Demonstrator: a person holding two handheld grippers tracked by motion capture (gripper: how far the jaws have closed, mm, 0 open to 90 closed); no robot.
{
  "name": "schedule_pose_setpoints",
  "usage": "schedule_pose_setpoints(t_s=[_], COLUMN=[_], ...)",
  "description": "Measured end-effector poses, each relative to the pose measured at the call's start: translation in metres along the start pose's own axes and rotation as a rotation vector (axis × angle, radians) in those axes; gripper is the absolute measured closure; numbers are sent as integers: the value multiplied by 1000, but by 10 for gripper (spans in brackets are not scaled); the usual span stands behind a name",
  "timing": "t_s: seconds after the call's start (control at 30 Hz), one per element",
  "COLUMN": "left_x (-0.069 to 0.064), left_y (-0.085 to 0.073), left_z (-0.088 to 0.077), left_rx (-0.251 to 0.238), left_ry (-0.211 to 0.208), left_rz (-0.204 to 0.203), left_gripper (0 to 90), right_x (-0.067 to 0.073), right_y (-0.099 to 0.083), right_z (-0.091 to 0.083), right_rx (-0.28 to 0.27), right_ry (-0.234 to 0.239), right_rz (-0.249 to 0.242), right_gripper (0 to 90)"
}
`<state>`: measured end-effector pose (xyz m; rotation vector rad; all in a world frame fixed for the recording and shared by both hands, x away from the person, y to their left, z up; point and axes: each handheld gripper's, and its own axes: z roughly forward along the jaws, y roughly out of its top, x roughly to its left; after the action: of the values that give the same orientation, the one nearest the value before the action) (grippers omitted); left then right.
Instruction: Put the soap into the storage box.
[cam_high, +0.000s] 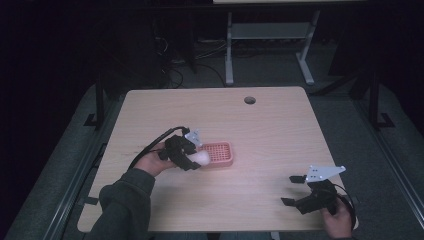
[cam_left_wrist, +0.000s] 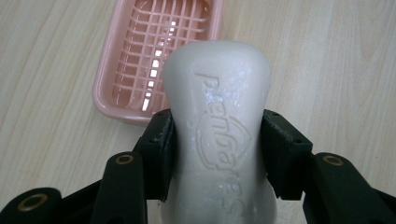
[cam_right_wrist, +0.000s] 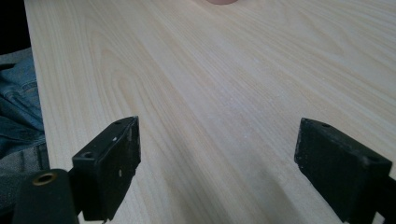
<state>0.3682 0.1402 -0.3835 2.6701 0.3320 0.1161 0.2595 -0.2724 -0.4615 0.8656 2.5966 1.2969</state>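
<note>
A white bar of soap sits clamped between the two black jaws of the left gripper. The jaws press against its long sides, and the bar stands out beyond them, its rounded end pointing away from the hand. Raised lettering and a shield-like emblem run along the upper face of the bar. It is held above the wooden table, not resting on it.

Just beyond the soap lies a pink soap dish with a grid-patterned floor and a raised rim, resting flat on the table. In the left gripper view the tip of the bar overlaps the near edge of the dish. In the high view the soap shows as a pale blob touching the left end of the dish, with the left gripper and the person's left hand behind it, on the side away from the dish.

The right gripper is well apart from the dish, toward the near right corner of the table, held in the person's right hand. Its jaws stand wide apart with nothing between them. In the right gripper view they frame bare wood.

A round hole in the tabletop lies beyond the dish, near the far edge.
</note>
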Motion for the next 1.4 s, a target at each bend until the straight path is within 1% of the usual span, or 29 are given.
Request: schedule_pose_setpoints(t_s=[0.03, 0.13, 0.4, 0.47, 0.53, 0.6, 0.67, 0.93, 1.07, 1.27, 1.3, 1.33, 1.4], left_x=[1, 3, 7, 8, 10, 10, 11, 17, 19, 23, 23, 24, 25], left_y=[1, 4, 13, 16, 18, 20, 22, 29, 32, 37, 37, 38, 38], left_z=[0, 1, 3, 4, 4, 5, 5, 8, 9, 14, 15, 17, 19], left_rx=[1, -4, -10, -7, -10, -13, -16, -16, -33, -28, -29, -34, -27], left_ry=[3, 2, 2, 3, -7, -3, -9, 2, 1, 1, -6, -9, -11], left_rz=[5, 2, 2, 8, 9, 15, 11, 15, 4, 11, 4, 4, 6], left_gripper=[493, 492, 492, 493, 493, 492, 492, 492, 493, 492, 492, 492, 492], right_x=[0, 0, 0, 0, -1, -1, -1, -1, -1, -2, -2, -2, -2], right_y=[0, -1, -1, 0, -1, -1, -1, -1, -1, -2, -2, -2, -1], right_z=[0, -1, 1, 1, 0, 0, -1, 1, 1, -1, -1, 0, 0], right_rx=[1, 0, 4, 4, 0, 0, -4, 1, 1, -6, -4, -2, -1], right_ry=[0, -1, 2, 2, 3, 2, 2, 4, 6, 3, 5, 3, 5], right_rz=[3, 8, 3, 4, 2, 7, 6, 6, 6, 10, 7, 8, 6], right_gripper=[141, 142, 142, 141, 141, 142, 141, 142, 141, 141, 141, 142, 141])
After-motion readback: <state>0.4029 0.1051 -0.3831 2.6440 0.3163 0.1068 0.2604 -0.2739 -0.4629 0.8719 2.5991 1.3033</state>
